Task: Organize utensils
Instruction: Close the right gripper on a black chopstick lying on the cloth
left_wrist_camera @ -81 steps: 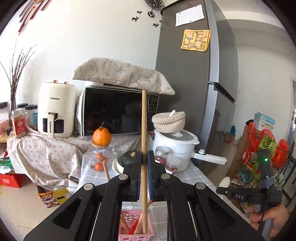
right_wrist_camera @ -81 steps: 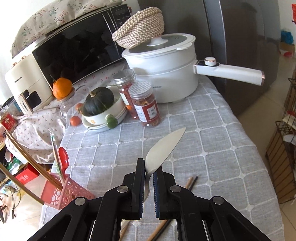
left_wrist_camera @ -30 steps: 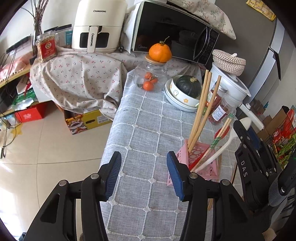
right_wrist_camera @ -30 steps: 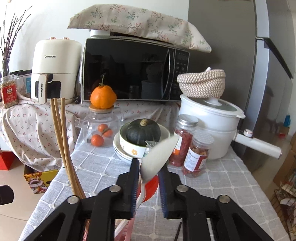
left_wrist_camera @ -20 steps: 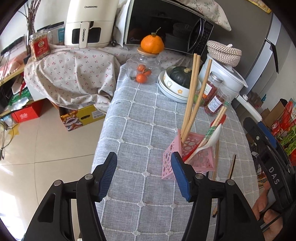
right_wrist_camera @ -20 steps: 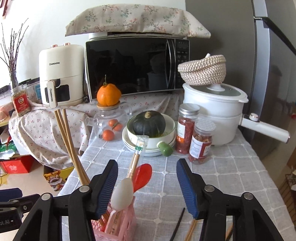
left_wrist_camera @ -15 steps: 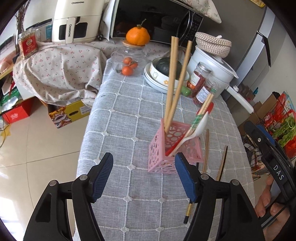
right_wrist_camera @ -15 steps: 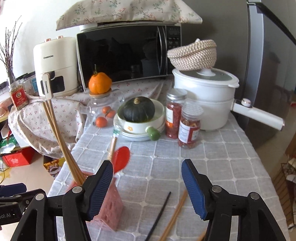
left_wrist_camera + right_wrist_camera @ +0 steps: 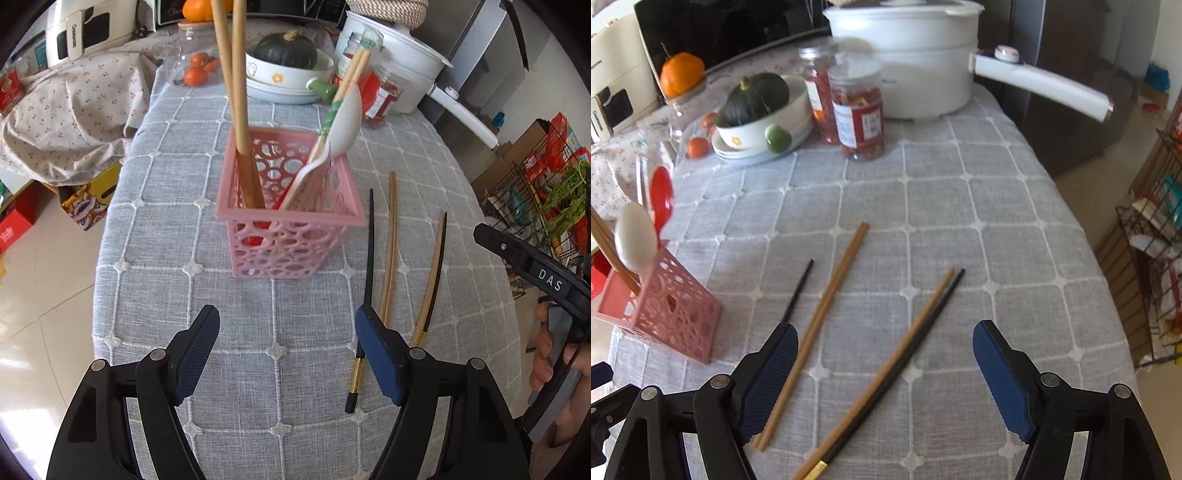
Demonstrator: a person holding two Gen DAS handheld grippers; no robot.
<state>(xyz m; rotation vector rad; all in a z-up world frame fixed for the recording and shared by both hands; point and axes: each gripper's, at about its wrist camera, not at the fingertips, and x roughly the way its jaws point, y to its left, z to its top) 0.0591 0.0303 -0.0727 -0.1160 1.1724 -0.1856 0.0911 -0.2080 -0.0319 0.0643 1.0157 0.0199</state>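
Pink basket (image 9: 288, 218) at 12 o'clock already holds long chopsticks (image 9: 236, 92), white spoon (image 9: 343, 122), red spoon (image 9: 661, 195). Loose chopsticks (image 9: 886, 365) left on counter (image 9: 960, 221). Left gripper (image 9: 286, 354), right gripper (image 9: 884, 384): jaws spread, empty.

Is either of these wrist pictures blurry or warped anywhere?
Right wrist view: motion smear on the jars and white spoon; chopsticks between the open fingers stay fairly sharp. Left wrist view: crisp on the pink basket, though fisheye bends the table edges.
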